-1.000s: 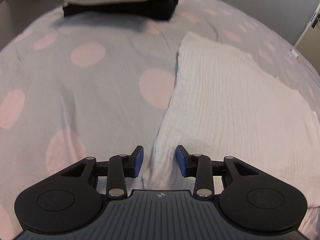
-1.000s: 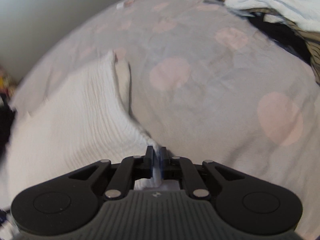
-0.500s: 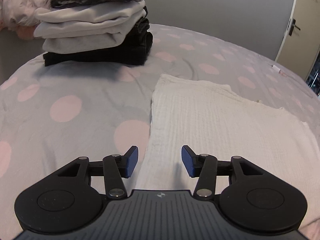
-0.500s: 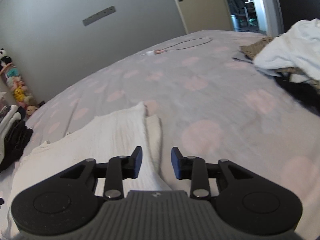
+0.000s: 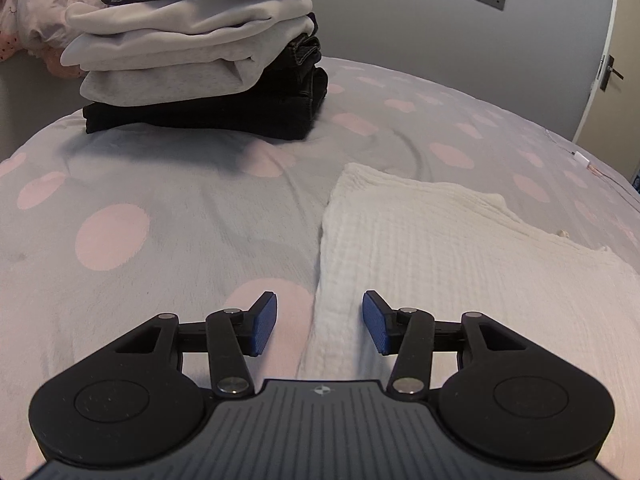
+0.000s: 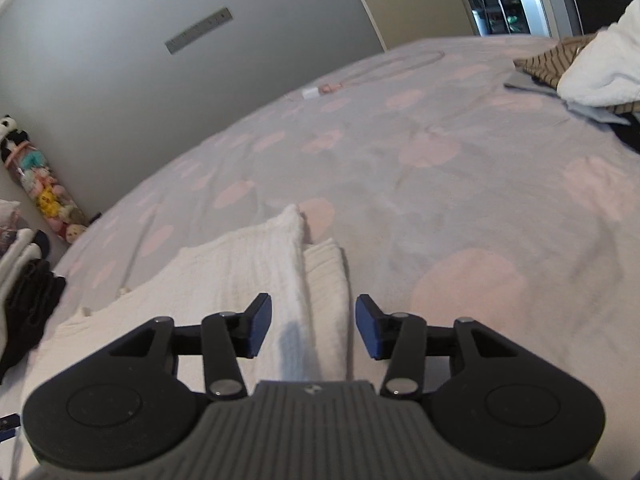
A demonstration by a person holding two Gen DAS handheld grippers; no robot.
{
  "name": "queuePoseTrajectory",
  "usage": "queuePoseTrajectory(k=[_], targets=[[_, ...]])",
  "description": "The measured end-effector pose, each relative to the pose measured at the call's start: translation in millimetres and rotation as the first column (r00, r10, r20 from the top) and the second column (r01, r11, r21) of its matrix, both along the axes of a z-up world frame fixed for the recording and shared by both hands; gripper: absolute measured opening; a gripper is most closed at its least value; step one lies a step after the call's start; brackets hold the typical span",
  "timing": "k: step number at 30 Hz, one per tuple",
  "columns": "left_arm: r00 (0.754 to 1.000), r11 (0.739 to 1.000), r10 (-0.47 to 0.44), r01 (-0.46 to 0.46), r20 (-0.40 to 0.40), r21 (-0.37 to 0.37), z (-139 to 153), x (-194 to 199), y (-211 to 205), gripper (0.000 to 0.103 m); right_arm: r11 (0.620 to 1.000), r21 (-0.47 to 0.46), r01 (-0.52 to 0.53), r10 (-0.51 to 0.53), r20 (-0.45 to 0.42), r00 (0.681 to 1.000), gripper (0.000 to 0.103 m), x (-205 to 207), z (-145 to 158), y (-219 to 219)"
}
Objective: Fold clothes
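1. White crinkled cloth (image 5: pixel 460 256) lies flat on the spotted bedspread (image 5: pixel 140 200), doubled over, its long axis running away from both tools.
2. Left gripper (image 5: pixel 319 322) hovers with jaws apart over the cloth's near left edge; the cloth spreads rightward from it.
3. Right gripper (image 6: pixel 313 325), also spread and holding nothing, hovers at the cloth's near right edge (image 6: pixel 316 280), where two layers show.
4. Both sit equally near; which fold comes next is unclear.
5. A folded stack (image 5: pixel 200 60) sits beyond, leftward.
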State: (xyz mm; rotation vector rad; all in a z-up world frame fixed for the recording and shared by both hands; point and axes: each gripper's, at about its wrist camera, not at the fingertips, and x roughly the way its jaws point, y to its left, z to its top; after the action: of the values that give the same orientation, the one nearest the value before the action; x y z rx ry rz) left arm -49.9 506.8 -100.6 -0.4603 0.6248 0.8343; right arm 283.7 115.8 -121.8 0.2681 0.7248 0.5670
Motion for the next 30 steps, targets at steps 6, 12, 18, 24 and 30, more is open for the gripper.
queuePoseTrajectory(k=[6, 12, 18, 24, 30], targets=[[1.000, 1.000, 0.008, -0.007, 0.017, -0.023, -1.7, -0.1, 5.0, 0.056, 0.997, -0.056, -0.050, 0.051, 0.010, 0.999, 0.033, 3.5, -6.6, 15.2], [0.999, 0.999, 0.016, -0.014, 0.033, -0.046, -3.4, -0.2, 10.1, 0.056, 0.996, -0.074, -0.053, 0.057, 0.059, 0.997, 0.009, -8.7, 4.0, 21.1], [0.996, 0.997, 0.028, -0.021, 0.086, -0.075, 5.6, -9.5, 17.0, 0.055, 0.996, -0.062, -0.056, 0.064, 0.125, 0.990, 0.008, -29.1, 33.3, 33.0], [0.989, 0.991, 0.042, -0.023, 0.145, -0.130, 14.6, -24.3, 27.3, 0.055, 0.995, -0.054, -0.078, 0.087, 0.171, 0.981, 0.008, -61.4, 76.1, 82.8], [0.972, 0.975, 0.081, -0.031, 0.222, -0.222, 18.0, -42.1, 43.1, 0.055, 0.988, -0.062, -0.139, 0.149, 0.188, 0.971, 0.008, -93.0, 99.8, 153.2]])
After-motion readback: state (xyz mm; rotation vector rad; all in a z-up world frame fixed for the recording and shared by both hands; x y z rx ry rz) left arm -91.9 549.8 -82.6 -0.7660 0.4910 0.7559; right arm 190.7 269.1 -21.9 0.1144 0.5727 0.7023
